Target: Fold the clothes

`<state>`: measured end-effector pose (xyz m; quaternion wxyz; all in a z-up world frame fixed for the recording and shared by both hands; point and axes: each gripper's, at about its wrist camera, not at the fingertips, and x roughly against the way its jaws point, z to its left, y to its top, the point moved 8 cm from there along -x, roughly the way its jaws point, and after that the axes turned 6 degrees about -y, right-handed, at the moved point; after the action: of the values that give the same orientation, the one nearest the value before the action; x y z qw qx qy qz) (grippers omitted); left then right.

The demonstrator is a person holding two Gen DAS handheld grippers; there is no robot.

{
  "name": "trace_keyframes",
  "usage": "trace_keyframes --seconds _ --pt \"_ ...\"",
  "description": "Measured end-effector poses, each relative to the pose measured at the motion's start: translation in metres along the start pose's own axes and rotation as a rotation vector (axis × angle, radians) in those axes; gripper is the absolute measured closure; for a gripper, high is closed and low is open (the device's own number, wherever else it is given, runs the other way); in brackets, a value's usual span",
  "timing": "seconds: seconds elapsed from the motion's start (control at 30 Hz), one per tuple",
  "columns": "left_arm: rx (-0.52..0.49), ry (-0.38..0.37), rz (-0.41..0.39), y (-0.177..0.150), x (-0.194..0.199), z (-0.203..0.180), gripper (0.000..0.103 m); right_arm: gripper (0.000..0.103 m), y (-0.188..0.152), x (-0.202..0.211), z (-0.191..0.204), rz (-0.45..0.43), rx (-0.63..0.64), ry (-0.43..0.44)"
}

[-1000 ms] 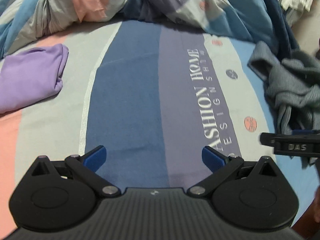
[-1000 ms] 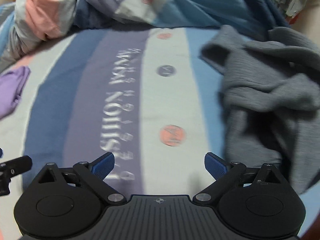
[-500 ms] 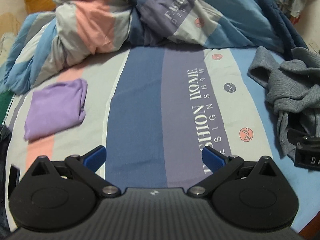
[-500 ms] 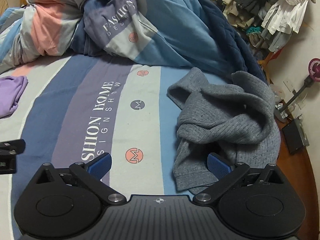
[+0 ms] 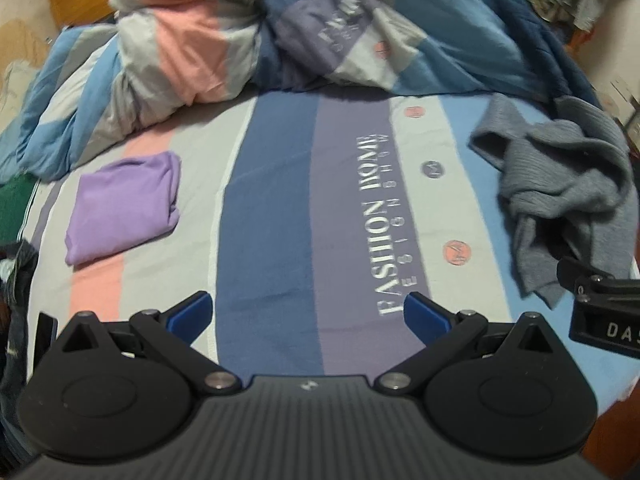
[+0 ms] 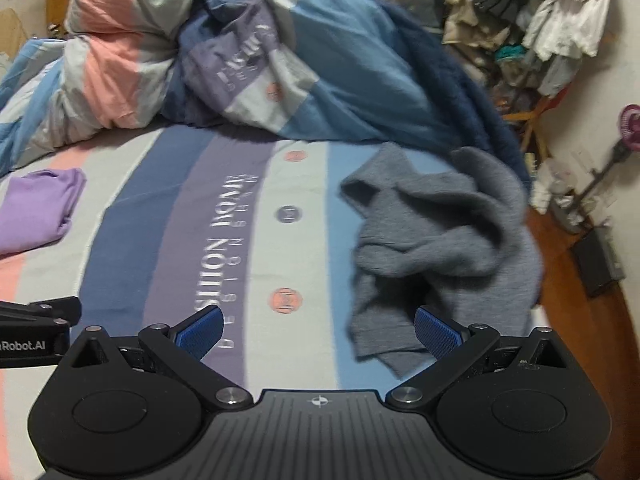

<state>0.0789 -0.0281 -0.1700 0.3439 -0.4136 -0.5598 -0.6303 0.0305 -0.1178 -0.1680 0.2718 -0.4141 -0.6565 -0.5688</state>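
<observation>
A bed with a striped sheet (image 5: 280, 200) fills both views, seen from its near edge. A crumpled grey knit garment (image 6: 440, 240) lies unfolded by the right edge of the bed, its long axis running from the near edge toward the heaped duvet (image 6: 240, 60) at the far end. A folded purple garment (image 5: 124, 204) sits near the left edge, well apart from the grey one. The right gripper (image 6: 318, 332) hovers over the near edge with its blue fingers spread wide and empty; the grey garment's hem lies just ahead and to the right, beside the right finger pad (image 6: 436, 336). The left gripper (image 5: 306, 316) is likewise wide apart and empty, aimed at the bare middle of the sheet, so the right hand appears nearer and the likelier one to take the hem. Compared with a second ago, both cameras have risen and pulled back: more of the bed, the duvet and the clothes rack (image 6: 540, 28) beyond the right edge now show, and the purple garment is seen whole.
</observation>
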Motion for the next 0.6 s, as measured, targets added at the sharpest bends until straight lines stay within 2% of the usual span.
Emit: trace_keyframes --seconds 0.07,0.23,0.43,0.6 --pt "-0.021 -0.008 -0.001 0.001 0.008 -0.013 0.0 0.0 -0.003 0.003 -0.011 0.019 -0.005 -0.011" --pt "-0.049 -0.037 0.029 -0.003 0.019 -0.038 0.0 0.0 -0.018 0.012 -0.026 0.062 -0.074 0.068" --pt "-0.081 -0.094 0.07 -0.014 0.02 -0.067 0.0 0.0 -0.036 0.022 -0.043 0.073 -0.111 0.067" --pt "-0.118 -0.144 0.069 -0.021 0.015 -0.096 0.0 0.0 -0.046 0.022 -0.071 0.069 -0.123 0.013"
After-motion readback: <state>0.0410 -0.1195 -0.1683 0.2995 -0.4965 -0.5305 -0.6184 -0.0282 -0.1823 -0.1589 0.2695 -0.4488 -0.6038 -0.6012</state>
